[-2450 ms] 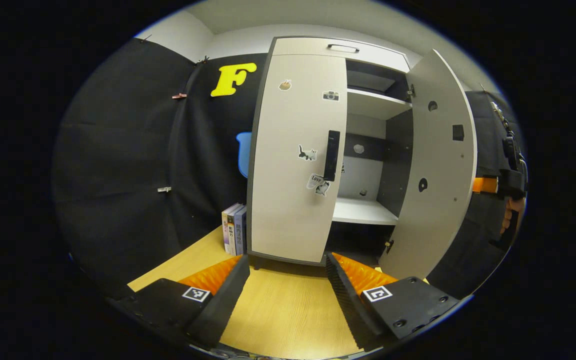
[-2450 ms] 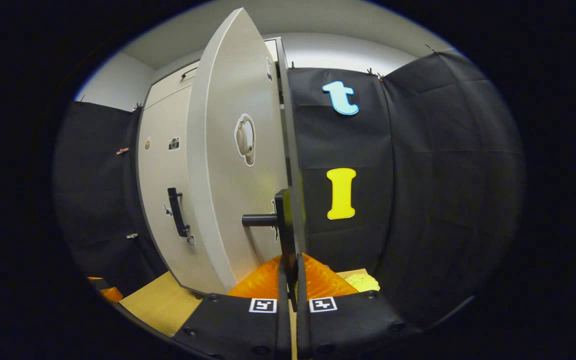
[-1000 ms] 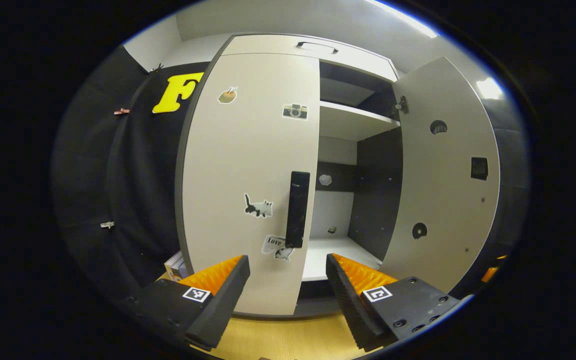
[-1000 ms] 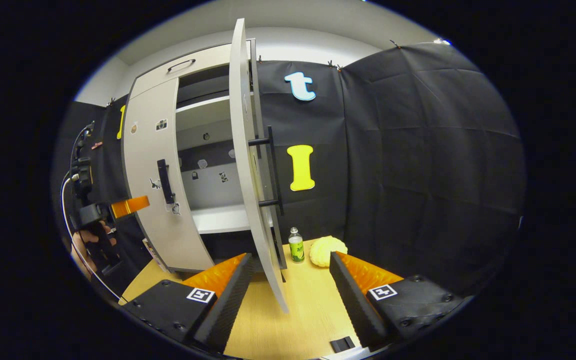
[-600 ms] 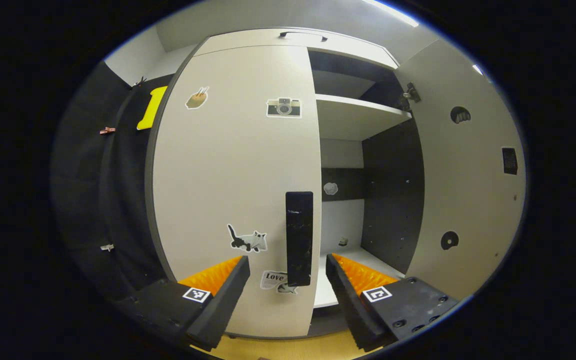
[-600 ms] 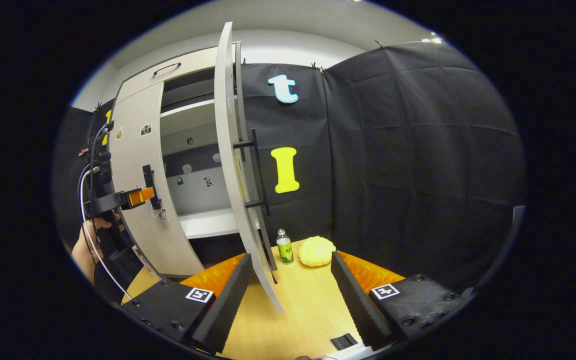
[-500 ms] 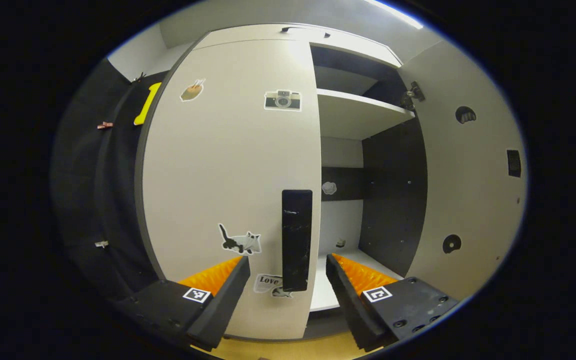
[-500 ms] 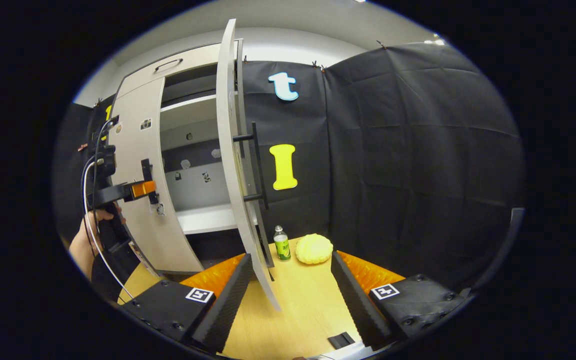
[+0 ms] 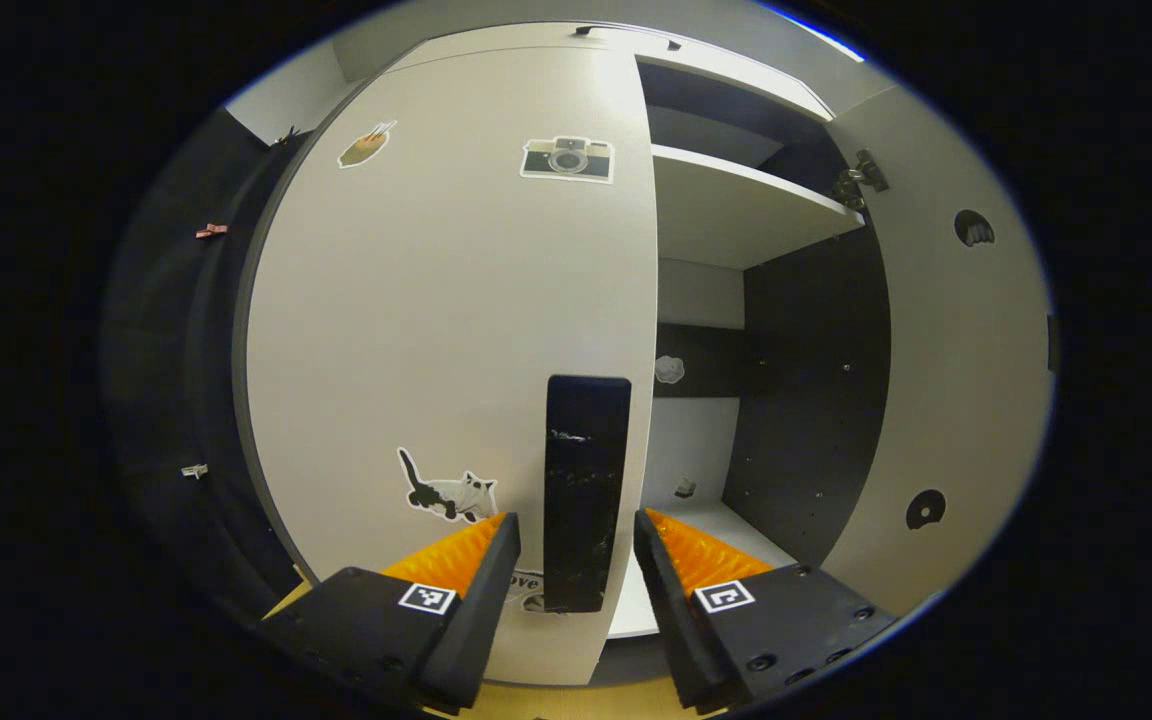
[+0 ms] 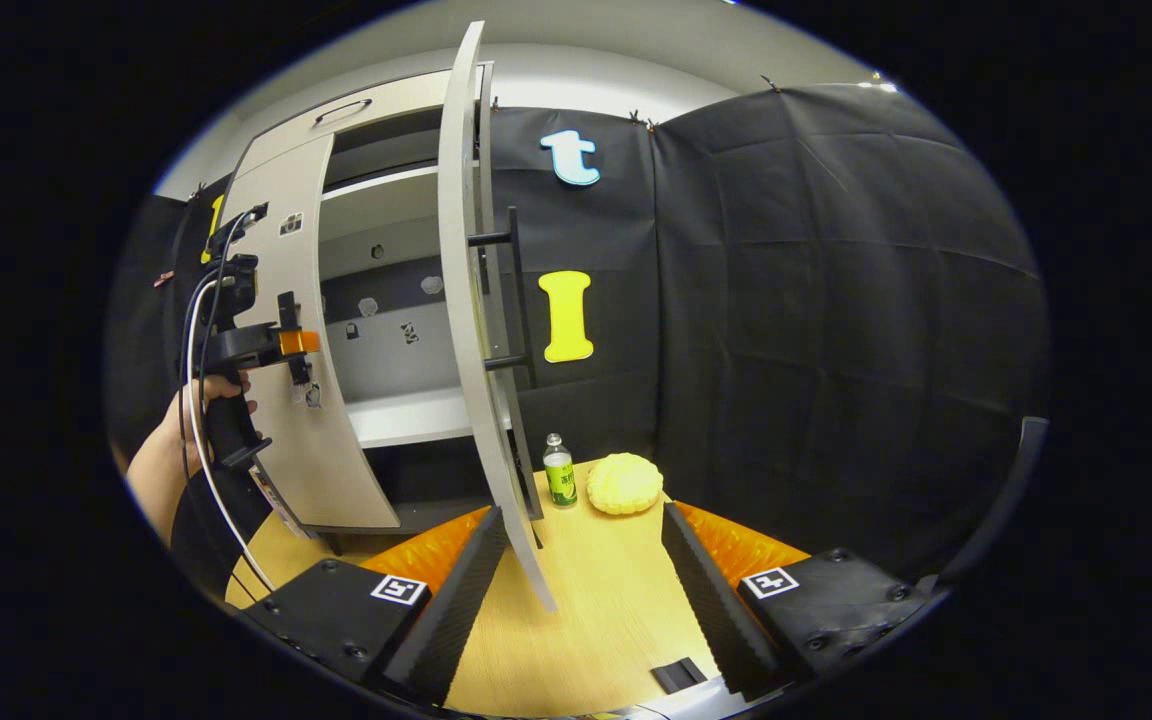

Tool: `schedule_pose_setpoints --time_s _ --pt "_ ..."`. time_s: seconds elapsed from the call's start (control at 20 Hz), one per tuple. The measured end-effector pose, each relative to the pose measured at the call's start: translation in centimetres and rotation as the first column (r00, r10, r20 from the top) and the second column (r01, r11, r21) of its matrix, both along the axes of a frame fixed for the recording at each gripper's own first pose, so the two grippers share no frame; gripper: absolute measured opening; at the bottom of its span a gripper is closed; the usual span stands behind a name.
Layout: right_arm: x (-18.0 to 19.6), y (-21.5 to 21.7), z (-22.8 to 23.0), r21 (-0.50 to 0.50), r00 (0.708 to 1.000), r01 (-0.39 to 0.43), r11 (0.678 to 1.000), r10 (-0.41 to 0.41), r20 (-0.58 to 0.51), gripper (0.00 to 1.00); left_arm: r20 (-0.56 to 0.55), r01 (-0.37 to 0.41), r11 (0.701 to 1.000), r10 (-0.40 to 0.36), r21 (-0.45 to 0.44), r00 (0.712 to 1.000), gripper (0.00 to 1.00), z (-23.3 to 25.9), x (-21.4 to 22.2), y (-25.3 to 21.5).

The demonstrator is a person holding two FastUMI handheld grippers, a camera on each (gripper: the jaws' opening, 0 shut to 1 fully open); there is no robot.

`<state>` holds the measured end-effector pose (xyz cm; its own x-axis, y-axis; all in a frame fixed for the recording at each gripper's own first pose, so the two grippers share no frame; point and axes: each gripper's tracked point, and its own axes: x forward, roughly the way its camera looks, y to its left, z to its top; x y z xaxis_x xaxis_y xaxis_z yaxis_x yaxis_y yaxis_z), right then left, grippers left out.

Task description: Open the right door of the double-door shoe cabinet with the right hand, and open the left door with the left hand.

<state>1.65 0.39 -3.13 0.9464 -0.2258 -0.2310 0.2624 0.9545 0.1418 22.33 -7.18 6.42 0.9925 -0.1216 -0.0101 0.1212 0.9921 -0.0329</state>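
Left gripper view: left gripper (image 9: pixel 568 565) at bottom centre, jaws apart, one finger on each side of the black handle (image 9: pixel 586 490) of the left door (image 9: pixel 456 330); can't tell if the pads touch it. Left door closed, taking up centre-left of frame, with cat sticker (image 9: pixel 446 492) low and camera sticker (image 9: pixel 567 158) up top. Past it on the right, cabinet interior with white shelf (image 9: pixel 736 200), right door's inner face at right edge. Right gripper view: right gripper (image 10: pixel 576 590) at bottom, jaws wide open, holding nothing, over the wooden tabletop (image 10: pixel 586 620). Right door (image 10: pixel 471 330) swung open, seen edge-on at centre, its lower corner between the fingers. Behind, green bottle (image 10: pixel 560 474) just beside a yellow round object (image 10: pixel 624 483). At left, a hand (image 10: pixel 198 400) holds the left gripper at the left door's handle.
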Motion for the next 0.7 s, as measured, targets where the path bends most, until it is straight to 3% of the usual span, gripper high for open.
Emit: schedule_pose_setpoints --time_s 0.2,0.3,0.5,0.7 --pt "0.1 -0.4 -0.7 0.020 1.000 -0.012 1.000 0.012 -0.010 0.98 -0.022 -0.002 1.000 0.002 -0.022 1.000 0.57 -0.4 0.4 0.0" --pt "-0.1 -0.5 -1.1 0.016 1.000 -0.016 1.000 0.016 -0.019 0.98 -0.022 -0.011 1.000 0.010 -0.028 1.000 0.40 -0.4 0.3 0.1" --pt "0.0 -0.6 -1.1 0.026 0.999 -0.028 0.999 0.028 -0.015 0.99 -0.018 -0.013 1.000 0.013 -0.007 1.000 0.36 -0.5 0.3 0.2" --pt "-0.4 -0.4 -1.3 0.031 0.999 -0.052 0.998 0.052 -0.011 0.99 0.016 -0.029 0.999 0.029 0.014 0.999 0.19 -0.6 0.2 0.2"
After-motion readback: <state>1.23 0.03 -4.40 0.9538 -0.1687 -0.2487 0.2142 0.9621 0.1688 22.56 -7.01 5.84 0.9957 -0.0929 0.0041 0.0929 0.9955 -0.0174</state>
